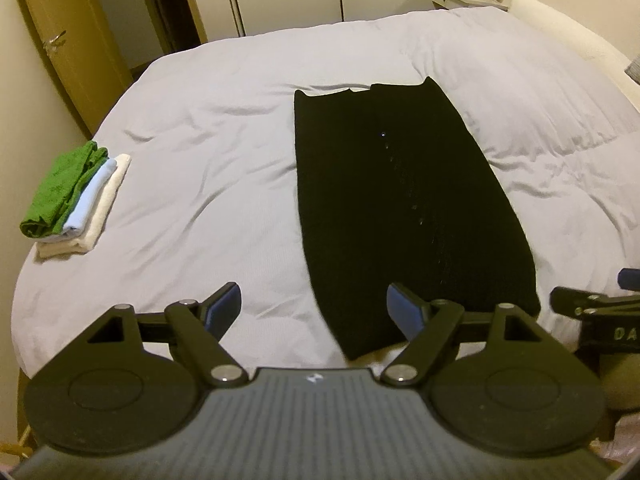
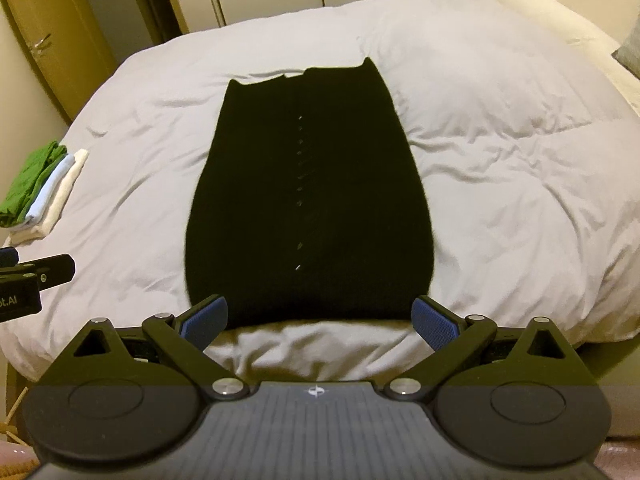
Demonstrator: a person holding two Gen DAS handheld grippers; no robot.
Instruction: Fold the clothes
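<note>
**Both grippers empty at the near hem**

Your left gripper stood wide open and held nothing, its right pad over the near left corner of the black garment. Your right gripper was spread just as wide, also empty, framing the near hem from above. Beyond them the garment lay flat and lengthwise on the bed, sides already tucked in, a row of small buttons down its middle. To fold well, you probably needed to pinch both near corners evenly, lift together and carry the hem to the far edge without dragging. Off to the left, the folded stack waited near the bed's edge.
</note>
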